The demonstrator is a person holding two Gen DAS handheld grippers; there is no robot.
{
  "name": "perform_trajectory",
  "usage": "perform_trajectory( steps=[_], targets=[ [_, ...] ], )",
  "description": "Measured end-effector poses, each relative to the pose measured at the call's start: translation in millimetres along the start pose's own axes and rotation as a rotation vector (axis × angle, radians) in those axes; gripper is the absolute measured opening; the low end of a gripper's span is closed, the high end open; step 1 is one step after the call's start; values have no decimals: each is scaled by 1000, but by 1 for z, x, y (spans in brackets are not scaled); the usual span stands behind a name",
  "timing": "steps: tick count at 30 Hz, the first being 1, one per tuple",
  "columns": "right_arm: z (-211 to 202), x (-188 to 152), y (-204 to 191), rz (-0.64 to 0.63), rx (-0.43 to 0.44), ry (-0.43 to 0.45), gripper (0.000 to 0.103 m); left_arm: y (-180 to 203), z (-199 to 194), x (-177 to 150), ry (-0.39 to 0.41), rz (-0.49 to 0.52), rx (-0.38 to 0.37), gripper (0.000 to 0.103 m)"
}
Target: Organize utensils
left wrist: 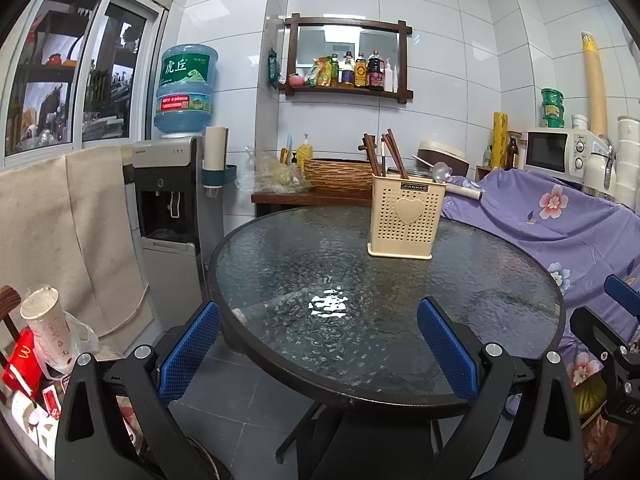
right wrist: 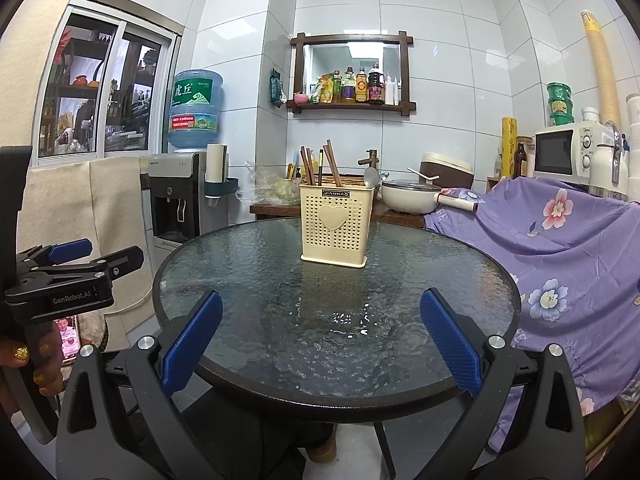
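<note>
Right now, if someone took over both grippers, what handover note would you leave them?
Left gripper: open, empty, held off the near edge of the round textured-glass table.
Right gripper: open, empty, likewise at the near edge.
The cream perforated plastic utensil holder with a heart stands upright on the far side of the table, holding brown wooden chopsticks and a metal spoon.
Done: no loose utensils visible on the glass.
Left: apparently nothing; check off-camera for strays.
</note>
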State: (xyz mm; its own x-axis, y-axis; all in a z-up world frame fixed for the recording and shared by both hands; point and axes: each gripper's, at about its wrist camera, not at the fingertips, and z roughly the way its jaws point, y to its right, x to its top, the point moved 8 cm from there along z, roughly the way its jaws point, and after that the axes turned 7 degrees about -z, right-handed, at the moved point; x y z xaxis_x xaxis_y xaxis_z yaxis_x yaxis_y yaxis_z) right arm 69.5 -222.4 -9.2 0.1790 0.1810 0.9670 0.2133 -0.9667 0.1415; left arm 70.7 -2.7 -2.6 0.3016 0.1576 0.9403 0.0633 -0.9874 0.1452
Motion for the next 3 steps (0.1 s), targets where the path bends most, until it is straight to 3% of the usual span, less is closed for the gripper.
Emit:
perform_trajectory(
  steps=[3],
  targets=[
    [0, 0, 0, 1, 1, 0, 97, 1, 0, 0, 2, 4, -1, 97]
  ],
)
